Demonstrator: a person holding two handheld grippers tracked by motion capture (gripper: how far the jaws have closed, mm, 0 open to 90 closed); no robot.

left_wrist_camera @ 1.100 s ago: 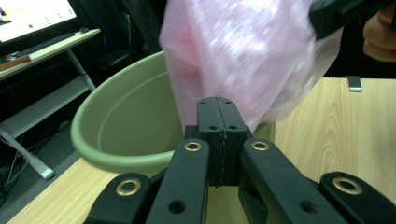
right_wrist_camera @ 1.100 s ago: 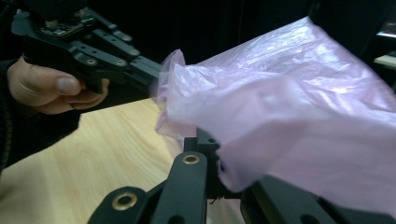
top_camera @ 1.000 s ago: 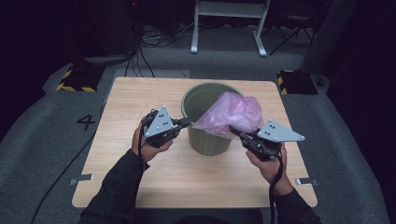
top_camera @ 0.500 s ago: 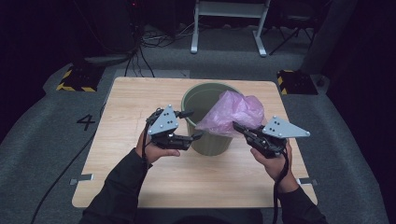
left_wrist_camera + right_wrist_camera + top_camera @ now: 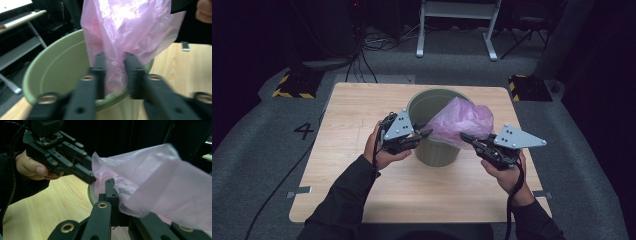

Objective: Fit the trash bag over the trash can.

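Two grippers meet over one round bin on our table (image 5: pixel 342 165), a pale wooden slab with a fine, straight grain. On the left, our left hand (image 5: pixel 379 150) holds the left gripper (image 5: pixel 426 134), a blocky black tool topped by a grey three-cornered plate dotted with small marks. Its jaws have just been closing, and in the left gripper view they straddle a fold of the pink bag (image 5: pixel 125 27) with a gap between them; we cannot tell whether the pads press the film yet.

At the centre stands the green bin (image 5: pixel 434 150), a smooth, matte plastic tub with a rolled rim, upright on the wood. The bag is thin, glossy and half see-through, creased into soft wrinkles; it rises out of the bin's right half and billows over the rim toward the right.

Further right, the right gripper (image 5: pixel 464 137) points at the bag's lower edge from the bin's right side, with our right hand (image 5: pixel 507 172) behind it. In the right gripper view its black jaws, pinned with brass-coloured rivets, are clenched on a bunched edge of the film, which drapes over them. A dark cable trails from it along the wrist.
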